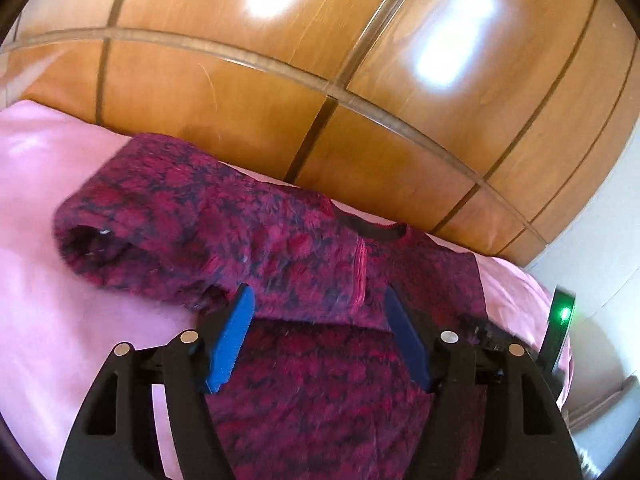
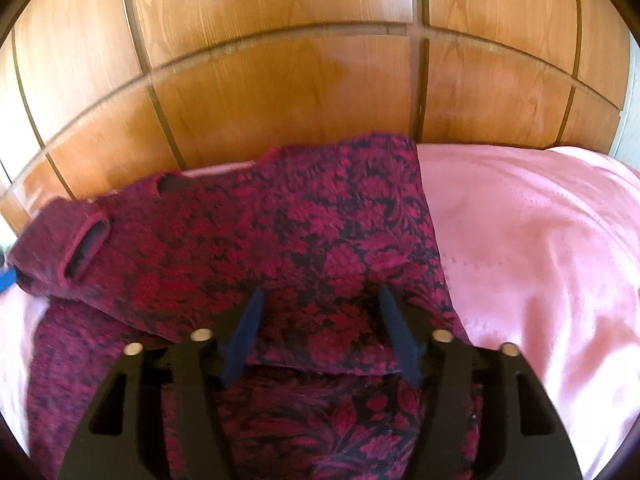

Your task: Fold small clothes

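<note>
Left wrist view: left claw (image 1: 320, 320) open, empty, over the garment (image 1: 304, 392) at 6 o'clock. Right claw (image 2: 320, 320) likewise open, gripping nothing. Sleeve (image 1: 132, 224) lies folded inward at 10 o'clock, probably to narrow it; pink bed (image 2: 540, 248), wooden headboard (image 1: 280, 92) beyond.

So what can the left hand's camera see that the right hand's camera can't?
Only the left wrist view shows a green light at the right edge, and bright glare patches on the wood.

Only the right wrist view shows the big stretch of pink sheet to the right of the garment, and a bit of blue at the left edge.

Both show the dark red flowered garment lying partly folded on the pink sheet, its sleeve opening facing the camera, the wooden panels behind, and open gripper fingers over the cloth without pinching it.
</note>
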A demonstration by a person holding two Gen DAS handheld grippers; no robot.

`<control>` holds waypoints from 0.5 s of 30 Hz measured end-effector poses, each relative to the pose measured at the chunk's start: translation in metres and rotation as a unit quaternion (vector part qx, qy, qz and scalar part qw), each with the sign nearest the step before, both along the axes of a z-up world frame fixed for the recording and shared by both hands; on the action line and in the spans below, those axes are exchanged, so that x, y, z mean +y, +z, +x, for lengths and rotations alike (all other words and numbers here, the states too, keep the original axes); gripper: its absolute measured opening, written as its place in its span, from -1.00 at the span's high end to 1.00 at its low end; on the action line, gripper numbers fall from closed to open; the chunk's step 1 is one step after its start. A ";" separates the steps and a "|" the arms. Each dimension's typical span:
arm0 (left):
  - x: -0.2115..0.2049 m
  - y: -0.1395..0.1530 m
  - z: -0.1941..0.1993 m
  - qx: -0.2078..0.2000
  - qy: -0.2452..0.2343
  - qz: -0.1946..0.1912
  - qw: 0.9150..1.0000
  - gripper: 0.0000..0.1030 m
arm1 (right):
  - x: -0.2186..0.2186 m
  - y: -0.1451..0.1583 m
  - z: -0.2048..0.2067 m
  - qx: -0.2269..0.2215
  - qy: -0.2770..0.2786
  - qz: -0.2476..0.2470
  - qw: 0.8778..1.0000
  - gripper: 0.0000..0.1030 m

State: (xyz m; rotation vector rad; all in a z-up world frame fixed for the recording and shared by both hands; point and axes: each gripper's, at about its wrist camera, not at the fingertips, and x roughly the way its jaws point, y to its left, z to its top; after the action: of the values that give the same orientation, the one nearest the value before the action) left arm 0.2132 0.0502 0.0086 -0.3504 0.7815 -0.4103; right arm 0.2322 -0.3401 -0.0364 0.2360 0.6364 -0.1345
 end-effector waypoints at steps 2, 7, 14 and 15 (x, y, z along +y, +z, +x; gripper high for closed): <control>0.007 -0.002 -0.011 -0.001 0.004 -0.004 1.000 -0.29 | 0.009 0.012 -0.003 -0.019 0.024 0.032 0.999 -0.30; 0.008 -0.020 -0.037 0.011 0.008 -0.007 1.000 -0.29 | 0.068 0.031 0.020 -0.012 0.141 0.124 0.982 -0.17; 0.008 -0.043 -0.051 0.039 0.006 -0.006 0.999 -0.29 | 0.149 0.009 0.088 0.065 0.196 0.185 0.961 0.13; 0.010 -0.044 -0.051 0.040 0.009 -0.008 0.999 -0.29 | 0.149 0.009 0.088 0.065 0.196 0.185 0.961 0.23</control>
State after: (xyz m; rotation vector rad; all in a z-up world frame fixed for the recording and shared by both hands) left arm 0.1621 0.0605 -0.0354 -0.3904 0.8526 -0.3872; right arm 0.3199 -0.1912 -0.0272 0.4594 0.8251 0.3583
